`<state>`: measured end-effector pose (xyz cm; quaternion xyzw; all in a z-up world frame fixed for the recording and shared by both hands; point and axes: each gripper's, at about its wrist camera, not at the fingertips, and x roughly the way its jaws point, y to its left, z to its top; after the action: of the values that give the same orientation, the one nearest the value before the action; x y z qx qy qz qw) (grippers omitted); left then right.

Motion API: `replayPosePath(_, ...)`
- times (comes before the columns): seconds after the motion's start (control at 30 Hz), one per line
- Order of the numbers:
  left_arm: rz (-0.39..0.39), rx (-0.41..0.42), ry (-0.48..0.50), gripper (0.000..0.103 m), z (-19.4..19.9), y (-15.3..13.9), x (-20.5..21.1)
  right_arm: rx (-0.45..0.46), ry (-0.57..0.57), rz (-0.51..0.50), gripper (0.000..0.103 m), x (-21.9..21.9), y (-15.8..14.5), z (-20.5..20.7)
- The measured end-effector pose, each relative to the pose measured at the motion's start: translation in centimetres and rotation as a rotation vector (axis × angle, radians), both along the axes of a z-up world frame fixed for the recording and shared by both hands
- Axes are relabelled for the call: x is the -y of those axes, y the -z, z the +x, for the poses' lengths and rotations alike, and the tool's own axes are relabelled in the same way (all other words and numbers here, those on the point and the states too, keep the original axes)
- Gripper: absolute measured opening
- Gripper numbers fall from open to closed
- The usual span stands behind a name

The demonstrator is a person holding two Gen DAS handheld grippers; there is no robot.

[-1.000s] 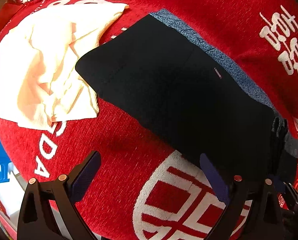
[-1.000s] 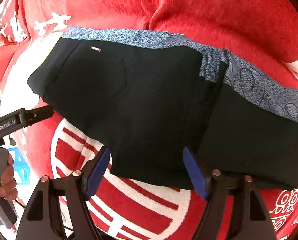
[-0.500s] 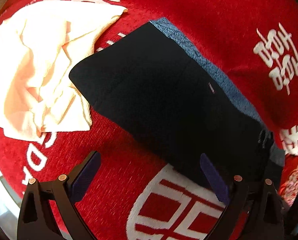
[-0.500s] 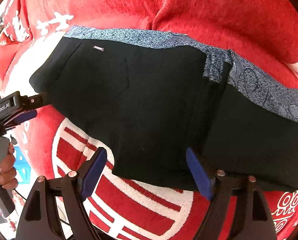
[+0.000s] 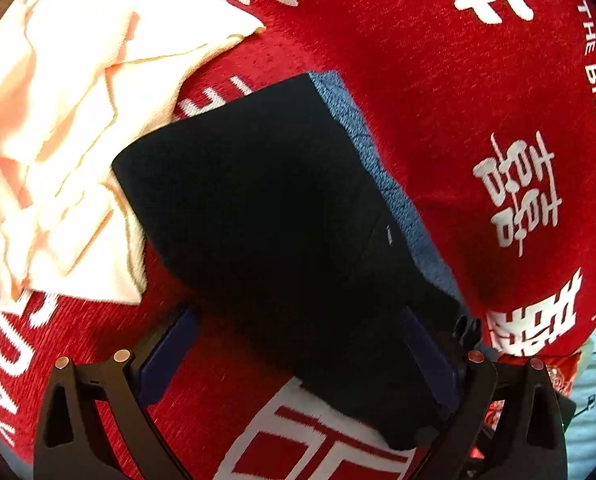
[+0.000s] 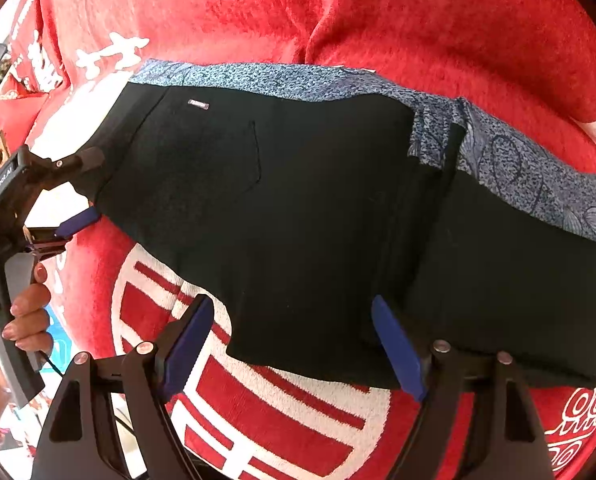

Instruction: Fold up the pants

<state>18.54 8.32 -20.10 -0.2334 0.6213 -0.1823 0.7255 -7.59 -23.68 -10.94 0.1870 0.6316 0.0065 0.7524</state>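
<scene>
The right tongs (image 6: 294,344) stand wide apart with nothing pinched, pointing steeply down over the near edge of the black pants (image 6: 298,216). The cloth edge lies between and just ahead of their blue pads, which puts them in line to take that hem, as I judge it. The left tongs (image 5: 298,356) are likewise spread and hold nothing. In the right wrist view they appear at the pants' left end (image 6: 78,188), one finger over the cloth and one beside it, set to bite that corner.

Out from the tongs, the pants lie flat and already doubled into a broad band, with a blue patterned lining (image 6: 538,172) showing along the far edge. Taking both ends at once would let the next fold come over evenly. Beneath is a red blanket with white lettering (image 5: 478,100); what it covers is hidden. Beyond the left tongs, touching the pants' far-left corner, lies a crumpled cream cloth (image 5: 70,128), out of the fold's way.
</scene>
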Motion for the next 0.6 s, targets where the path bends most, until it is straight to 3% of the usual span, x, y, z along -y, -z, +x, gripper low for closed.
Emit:
replayPosePath(0.27, 0.019, 0.024, -0.016, 0.101, -0.3, -0.1, 1.3, -0.002, -0.002, -0.004, 0.084, 0.3, -0.2, -0.3)
replayPosePath(0.47, -0.017, 0.071, 0.006, 0.101, 0.0, -2.6, 3.3, 0.0, -0.002, 0.002, 0.084, 0.1, -0.2, -0.2)
replayPosePath(0.6, 0.034, 0.009, 0.01, 0.101, 0.6, -0.2, 3.4, -0.001, -0.005, -0.002, 0.084, 0.1, -0.2, -0.1)
